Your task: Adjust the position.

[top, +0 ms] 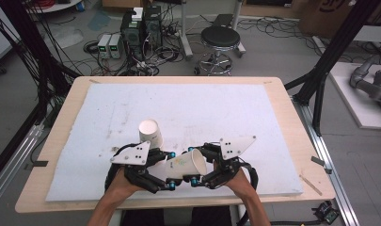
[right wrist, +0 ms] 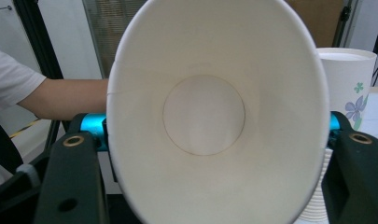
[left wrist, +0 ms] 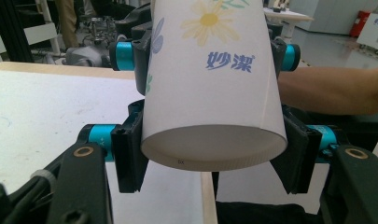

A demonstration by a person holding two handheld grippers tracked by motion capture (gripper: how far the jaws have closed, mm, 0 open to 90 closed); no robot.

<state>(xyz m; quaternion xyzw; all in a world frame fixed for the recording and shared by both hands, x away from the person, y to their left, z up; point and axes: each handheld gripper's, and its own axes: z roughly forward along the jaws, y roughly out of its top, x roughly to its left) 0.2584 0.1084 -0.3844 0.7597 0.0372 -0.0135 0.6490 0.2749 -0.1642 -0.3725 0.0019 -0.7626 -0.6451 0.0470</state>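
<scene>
Jaws of my left gripper point(top: 170, 169) stand closed on the narrow bottom end of a paper cup point(top: 186, 163); in the left gripper view their black pads point(left wrist: 129, 156) press its sides just above the base. My right gripper point(top: 188, 165) grips the same cup at its mouth end, jaws pressed against the rim from both sides. The cup lies sideways in the air between my two hands, low over the near edge of the white foam mat point(top: 226, 108), at about 6 o'clock on it. It is white, printed with a yellow daisy and blue Chinese characters. From the right gripper view I see straight into its bare white inside; its wide mouth hides my jaw tips. A second paper cup point(top: 150, 133) stands upside down on the mat at 11 o'clock from the held one, nearby, its lower side hidden behind my left gripper.
</scene>
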